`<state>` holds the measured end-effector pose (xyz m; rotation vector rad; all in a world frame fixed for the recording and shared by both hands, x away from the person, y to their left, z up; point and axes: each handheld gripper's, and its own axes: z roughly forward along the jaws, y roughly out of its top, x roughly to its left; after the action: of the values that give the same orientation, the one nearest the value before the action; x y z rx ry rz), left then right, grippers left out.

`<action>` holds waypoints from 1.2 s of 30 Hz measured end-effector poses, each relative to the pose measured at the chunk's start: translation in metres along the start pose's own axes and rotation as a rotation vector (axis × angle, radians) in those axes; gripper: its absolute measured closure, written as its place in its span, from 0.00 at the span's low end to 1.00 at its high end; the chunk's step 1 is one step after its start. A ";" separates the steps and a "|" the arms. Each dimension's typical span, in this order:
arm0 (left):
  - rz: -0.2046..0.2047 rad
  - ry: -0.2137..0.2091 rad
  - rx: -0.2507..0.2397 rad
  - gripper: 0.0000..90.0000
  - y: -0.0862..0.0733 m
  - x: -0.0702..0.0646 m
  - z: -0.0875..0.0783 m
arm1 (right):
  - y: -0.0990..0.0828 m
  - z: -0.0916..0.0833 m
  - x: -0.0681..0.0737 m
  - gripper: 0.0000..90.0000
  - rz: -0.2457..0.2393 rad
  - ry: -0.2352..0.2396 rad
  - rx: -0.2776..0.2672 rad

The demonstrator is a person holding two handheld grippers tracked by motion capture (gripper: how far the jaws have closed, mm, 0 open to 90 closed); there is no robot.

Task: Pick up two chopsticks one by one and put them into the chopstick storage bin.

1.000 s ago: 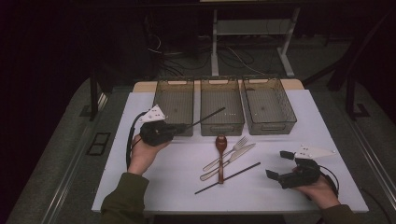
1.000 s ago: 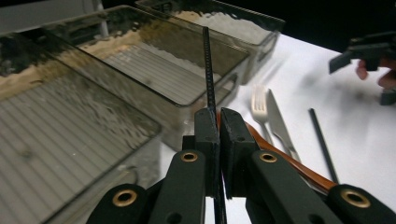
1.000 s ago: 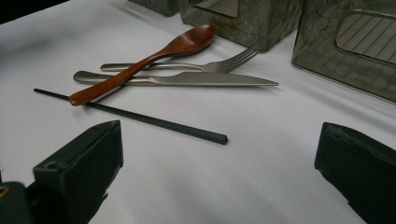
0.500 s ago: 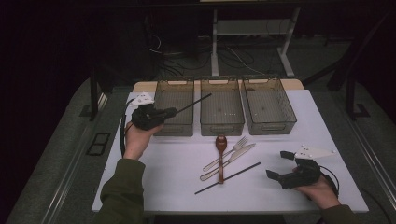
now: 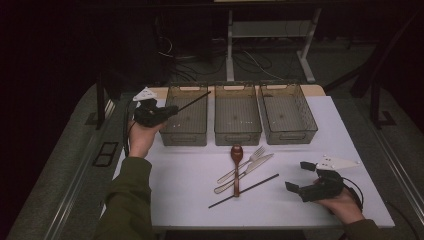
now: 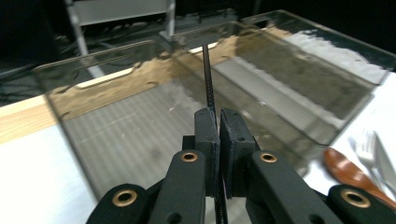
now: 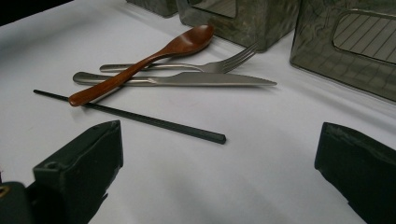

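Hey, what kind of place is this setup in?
Likely a lab or recording workspace: a white-topped table with three clear bins, loose cables on the floor, and a dark room around it.

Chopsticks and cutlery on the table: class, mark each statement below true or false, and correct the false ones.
1. The left claw is shut on a chopstick. True.
2. That chopstick is over the middle bin. False: it is over the left bin.
3. The right claw is open. True.
4. The spoon lies under the knife. False: the spoon lies on top, across the knife and fork.
5. A second chopstick lies on the table. True.
6. The right bin holds a fork. False: the fork lies on the table.
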<state>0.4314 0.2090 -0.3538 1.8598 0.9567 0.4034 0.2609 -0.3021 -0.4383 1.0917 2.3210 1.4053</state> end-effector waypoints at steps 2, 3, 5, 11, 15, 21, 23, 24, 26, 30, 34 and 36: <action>-0.018 0.016 0.010 0.95 -0.001 0.007 0.003 | 0.000 0.000 0.000 0.01 -0.003 0.000 -0.002; -0.024 0.021 0.016 0.95 -0.001 0.009 0.005 | 0.000 -0.001 0.000 0.01 -0.003 0.000 -0.003; -0.031 0.031 0.030 0.95 -0.002 0.012 0.009 | 0.000 -0.001 -0.001 0.01 0.001 -0.002 -0.002; -0.037 0.060 0.073 0.95 0.000 0.013 0.020 | 0.000 -0.001 -0.001 0.01 0.003 -0.001 -0.003; -0.021 0.089 0.104 0.95 0.002 0.012 0.029 | 0.000 -0.001 -0.001 0.01 0.003 -0.001 -0.001; -0.015 0.113 0.144 0.95 0.000 0.011 0.042 | 0.000 -0.002 -0.001 0.01 0.002 0.000 -0.004; -0.012 0.112 0.152 0.95 -0.001 0.008 0.046 | 0.000 -0.002 -0.001 0.01 0.002 0.001 -0.005; -0.004 0.118 0.160 0.95 -0.001 0.007 0.048 | 0.000 -0.002 -0.002 0.01 -0.001 0.002 -0.006; 0.002 0.123 0.173 0.95 -0.002 0.006 0.051 | 0.000 -0.002 -0.002 0.01 -0.001 0.002 -0.006; -0.006 0.122 0.172 0.95 -0.002 0.005 0.052 | 0.000 -0.003 -0.001 0.01 -0.001 0.001 -0.007; -0.014 0.121 0.177 0.81 -0.003 0.006 0.053 | 0.000 -0.003 -0.002 0.01 -0.002 0.002 -0.008; -0.005 0.123 0.177 0.73 -0.002 0.005 0.052 | 0.000 -0.003 -0.002 0.01 -0.002 0.002 -0.008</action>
<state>0.4667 0.1820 -0.3813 2.0098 1.1096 0.4470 0.2604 -0.3050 -0.4376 1.0866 2.3154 1.4138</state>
